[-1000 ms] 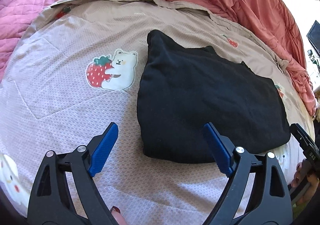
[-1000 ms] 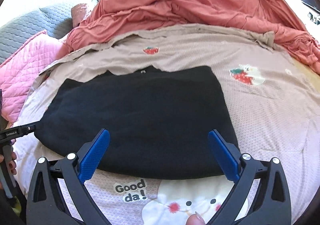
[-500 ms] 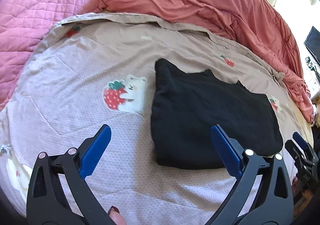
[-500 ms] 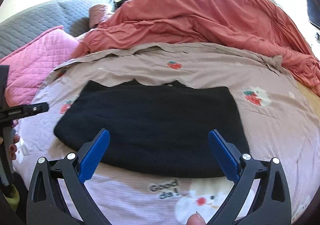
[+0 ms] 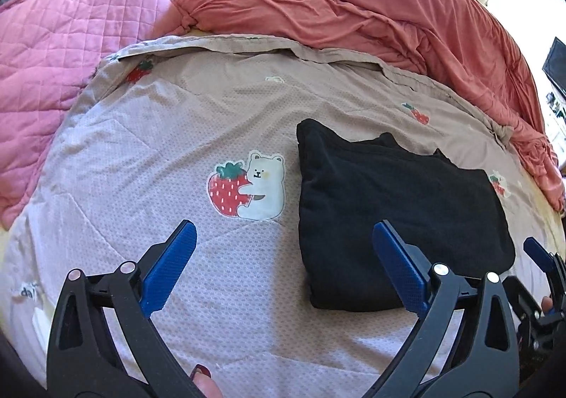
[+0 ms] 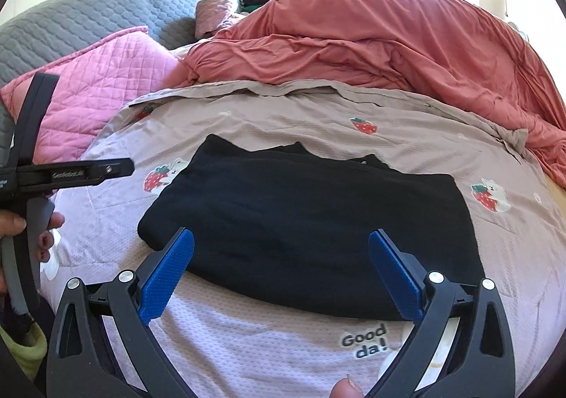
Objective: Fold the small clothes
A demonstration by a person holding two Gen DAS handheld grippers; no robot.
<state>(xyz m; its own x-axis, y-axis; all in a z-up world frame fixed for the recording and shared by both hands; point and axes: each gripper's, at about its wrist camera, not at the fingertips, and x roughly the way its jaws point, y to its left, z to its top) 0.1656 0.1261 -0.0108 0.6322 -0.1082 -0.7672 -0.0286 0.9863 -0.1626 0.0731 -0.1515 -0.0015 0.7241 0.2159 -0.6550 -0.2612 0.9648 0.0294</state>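
The folded black garment lies flat on the bed's mauve strawberry-and-bear sheet, a neat dark block with its neckline edge turned toward the heaped coral duvet. Neither tool touches it. The left tongs hang above the sheet, jaws spread as wide as they go after just opening further, nothing between them; the garment sits just to their right, beside the bear hugging a strawberry. The right tongs hover over the near edge of the garment, jaws released too and gripping nothing, with the "Good da!" print below them on the sheet. From the right wrist view the person's left hand shows at the left margin, wrapped round its tool's handle. A pink quilted pillow and a grey quilted headboard sit at the bed's far left.
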